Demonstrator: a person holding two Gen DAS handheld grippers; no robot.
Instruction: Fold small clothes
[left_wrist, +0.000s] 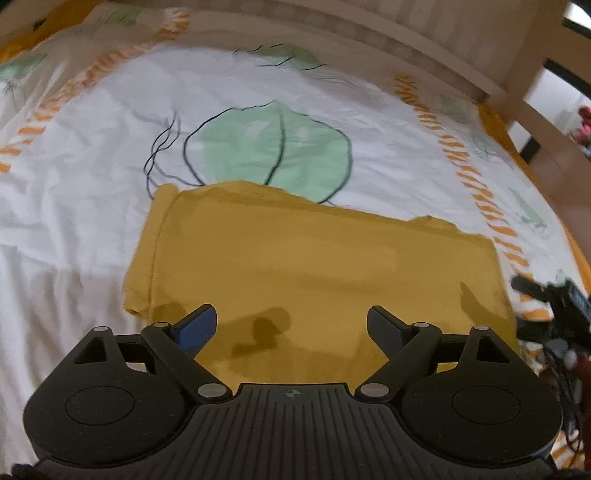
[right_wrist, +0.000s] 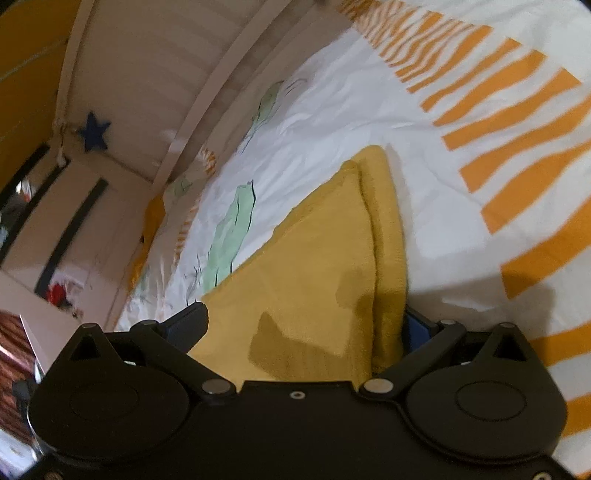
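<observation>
A mustard yellow garment (left_wrist: 317, 266) lies folded flat on the white bed sheet (left_wrist: 74, 229). My left gripper (left_wrist: 291, 328) is open just above its near edge, with both blue-padded fingers (left_wrist: 197, 326) apart and nothing between them. In the right wrist view the same garment (right_wrist: 317, 258) runs between my right gripper's (right_wrist: 306, 328) wide-open fingers. The left finger (right_wrist: 190, 323) shows clearly. The right finger (right_wrist: 419, 326) is partly hidden behind a folded edge of the cloth. The right gripper also shows in the left wrist view (left_wrist: 554, 295) at the garment's right edge.
The sheet has green leaf prints (left_wrist: 273, 147) and orange stripe bands (right_wrist: 498, 122). A wooden bed rail (left_wrist: 424, 44) runs along the far side. A blue star (right_wrist: 94, 134) hangs on the wall beyond the bed.
</observation>
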